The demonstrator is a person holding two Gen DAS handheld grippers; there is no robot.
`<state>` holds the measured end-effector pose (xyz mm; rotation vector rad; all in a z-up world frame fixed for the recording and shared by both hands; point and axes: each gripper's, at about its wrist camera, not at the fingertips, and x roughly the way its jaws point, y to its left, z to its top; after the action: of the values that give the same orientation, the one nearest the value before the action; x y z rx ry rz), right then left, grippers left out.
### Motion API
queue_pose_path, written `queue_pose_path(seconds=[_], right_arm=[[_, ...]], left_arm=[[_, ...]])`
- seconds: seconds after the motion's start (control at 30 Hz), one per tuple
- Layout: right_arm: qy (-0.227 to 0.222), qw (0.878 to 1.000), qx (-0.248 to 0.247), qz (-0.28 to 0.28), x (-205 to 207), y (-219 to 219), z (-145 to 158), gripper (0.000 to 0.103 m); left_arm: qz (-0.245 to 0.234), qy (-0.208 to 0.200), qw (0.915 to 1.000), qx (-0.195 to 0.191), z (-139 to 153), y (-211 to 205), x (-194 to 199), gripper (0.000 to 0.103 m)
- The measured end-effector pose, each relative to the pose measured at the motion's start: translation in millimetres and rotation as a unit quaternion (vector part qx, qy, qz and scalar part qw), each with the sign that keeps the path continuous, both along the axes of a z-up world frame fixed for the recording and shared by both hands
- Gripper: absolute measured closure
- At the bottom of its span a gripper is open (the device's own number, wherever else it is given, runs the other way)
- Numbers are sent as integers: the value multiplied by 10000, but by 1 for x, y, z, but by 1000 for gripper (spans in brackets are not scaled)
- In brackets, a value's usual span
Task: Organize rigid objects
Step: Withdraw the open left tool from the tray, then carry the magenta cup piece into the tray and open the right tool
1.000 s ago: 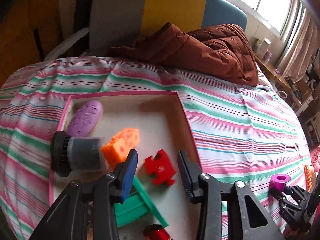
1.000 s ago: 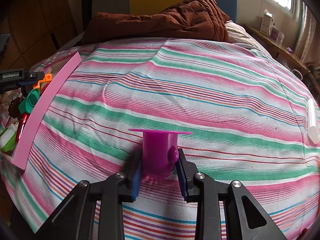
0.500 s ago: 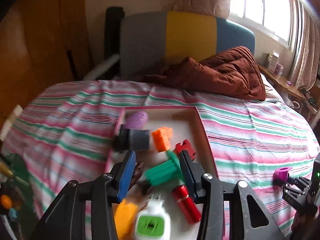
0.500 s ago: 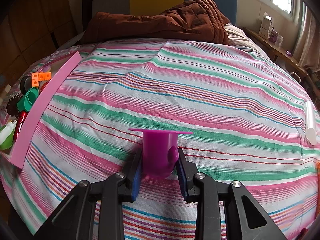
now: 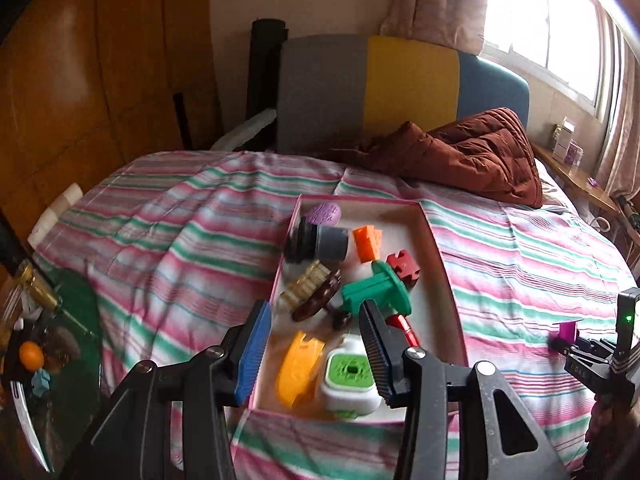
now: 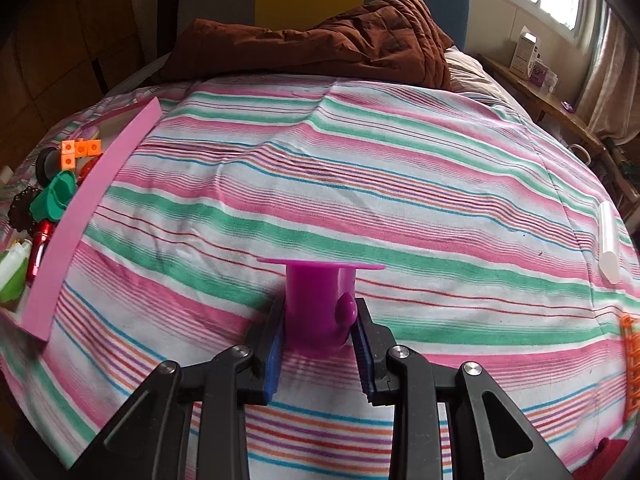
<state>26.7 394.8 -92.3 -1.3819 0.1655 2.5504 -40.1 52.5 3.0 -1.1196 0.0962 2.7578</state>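
my right gripper is clamped on a magenta flanged spool; both blue pads press its round body, its flat flange is on the far side, and its near end rests on the striped bedspread. from the left wrist view that same gripper sits far off to the right, with the spool showing as a small magenta piece at its tips.

my left gripper stands about half open with nothing between its pads; it hangs over the near end of a pink-rimmed tray lying on the bedspread.

inside the tray, at the far end, a purple oval piece lies just beyond a black and grey cylinder, with an orange block to its right and a red piece nearer. a green flanged spool lies on its side in the middle, a dark brown piece to its left. nearest me are a yellow-orange piece, a white and green box and a red cylinder partly behind my right pad.

a brown quilt is bunched at the far end of the bed. a white tube and an orange lattice piece lie at the right edge of the bedspread.
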Motion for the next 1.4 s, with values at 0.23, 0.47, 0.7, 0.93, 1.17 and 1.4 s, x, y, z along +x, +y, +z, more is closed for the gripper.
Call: queue_pose_path(seconds=[0.23, 0.47, 0.7, 0.93, 1.17, 1.4], right_arm=[[388, 9975, -218, 544, -14, -60, 30, 72], [803, 9838, -577, 1497, -36, -147, 62, 72], [563, 9751, -627, 2052, -58, -211, 48, 71], [311, 9765, -701, 2016, -71, -225, 27, 60], [542, 9770, -783, 1908, -61, -224, 40, 38], [1049, 9800, -655, 1559, -38, -219, 64, 26]], left_arm=[[264, -37, 9996, -135, -5, -15, 7, 57], [550, -101, 9984, -91, -8, -37, 9, 57], [793, -104, 9967, -116, -11, -55, 10, 57], [917, -170, 9956, -70, -18, -67, 9, 57], [863, -100, 9962, -7, -18, -68, 14, 58], [711, -174, 9973, 94, -15, -62, 18, 58]])
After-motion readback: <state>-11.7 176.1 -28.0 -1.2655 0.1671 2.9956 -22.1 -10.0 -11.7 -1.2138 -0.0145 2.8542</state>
